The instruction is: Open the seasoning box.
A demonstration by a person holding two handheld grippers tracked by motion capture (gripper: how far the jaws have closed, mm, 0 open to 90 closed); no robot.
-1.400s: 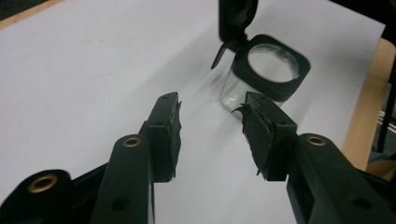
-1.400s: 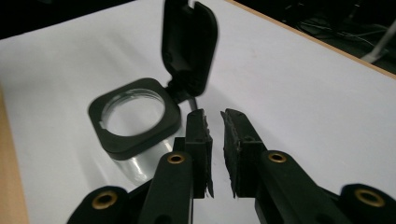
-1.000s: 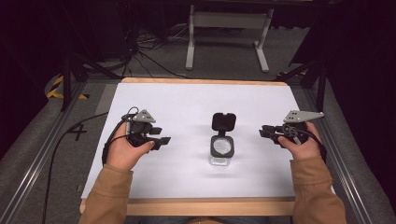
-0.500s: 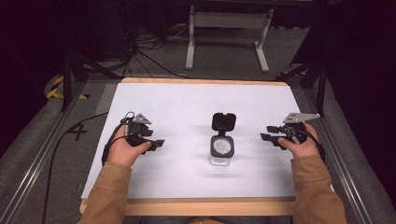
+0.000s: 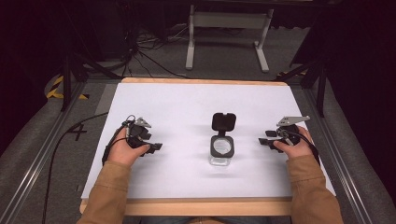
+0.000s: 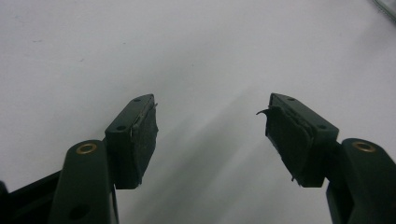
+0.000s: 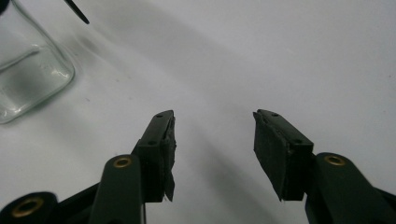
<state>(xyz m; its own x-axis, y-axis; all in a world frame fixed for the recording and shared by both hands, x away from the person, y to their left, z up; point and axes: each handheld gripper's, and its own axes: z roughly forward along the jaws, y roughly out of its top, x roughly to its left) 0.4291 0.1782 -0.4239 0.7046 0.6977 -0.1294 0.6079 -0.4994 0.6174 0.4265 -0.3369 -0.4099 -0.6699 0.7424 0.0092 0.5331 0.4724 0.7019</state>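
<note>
I hold my left hand-held gripper [image 5: 156, 147] and right hand-held gripper [image 5: 262, 141] low over the white surface [image 5: 187, 107], each with jaws spread and empty. Between them, slightly farther, stands a clear glass jar [image 5: 221, 149], its black lid [image 5: 223, 122] flipped open toward the far side.

White table [image 5: 187, 107]; clear glass jar [image 5: 221, 153], black lid open, at centre.

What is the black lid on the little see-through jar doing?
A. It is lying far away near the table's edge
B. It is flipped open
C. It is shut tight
B. The hinged black lid stands flipped back behind the small clear glass jar, whose round black-rimmed mouth is uncovered.
</note>
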